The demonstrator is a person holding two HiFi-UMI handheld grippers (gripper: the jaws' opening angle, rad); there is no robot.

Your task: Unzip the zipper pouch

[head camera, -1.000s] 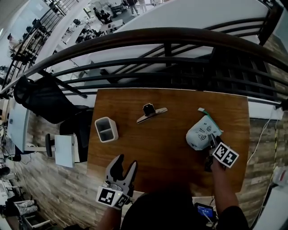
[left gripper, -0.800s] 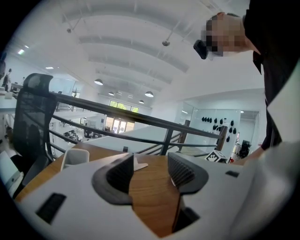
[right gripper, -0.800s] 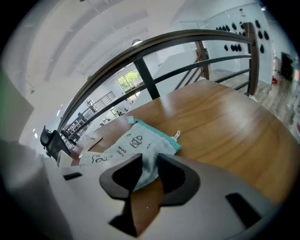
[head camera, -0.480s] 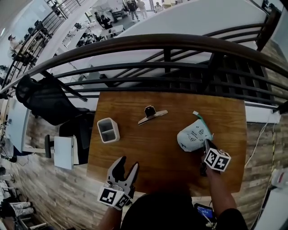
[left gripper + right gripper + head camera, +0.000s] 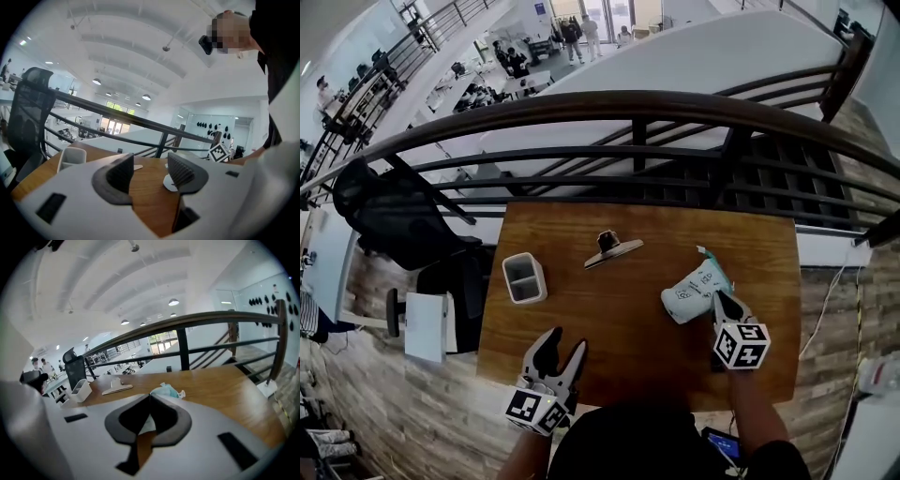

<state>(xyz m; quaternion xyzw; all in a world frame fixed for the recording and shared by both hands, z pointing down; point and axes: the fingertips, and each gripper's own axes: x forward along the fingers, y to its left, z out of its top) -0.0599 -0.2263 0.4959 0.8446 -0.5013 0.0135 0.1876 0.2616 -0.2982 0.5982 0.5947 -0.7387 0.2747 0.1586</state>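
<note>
- Your right tool (image 5: 719, 302) is closed on the near edge of the small white-and-teal fabric zipper pouch (image 5: 692, 291). A sliver of fabric shows pinched between its pads.
- The pouch is over the right side of the brown wooden worktop (image 5: 619, 323). Its gripped end appears raised and its teal end points toward the railing.
- Your left tool (image 5: 560, 349) hovers at the worktop's near left edge, jaws wide with nothing between them, well apart from the pouch.
- Step in hand, by my judgement: securing the pouch. The zip is not yet drawn.
- The next move calls for your left tool to cross over and close on the zipper pull, which I cannot locate in these views, while your right tool anchors the fabric.
</note>
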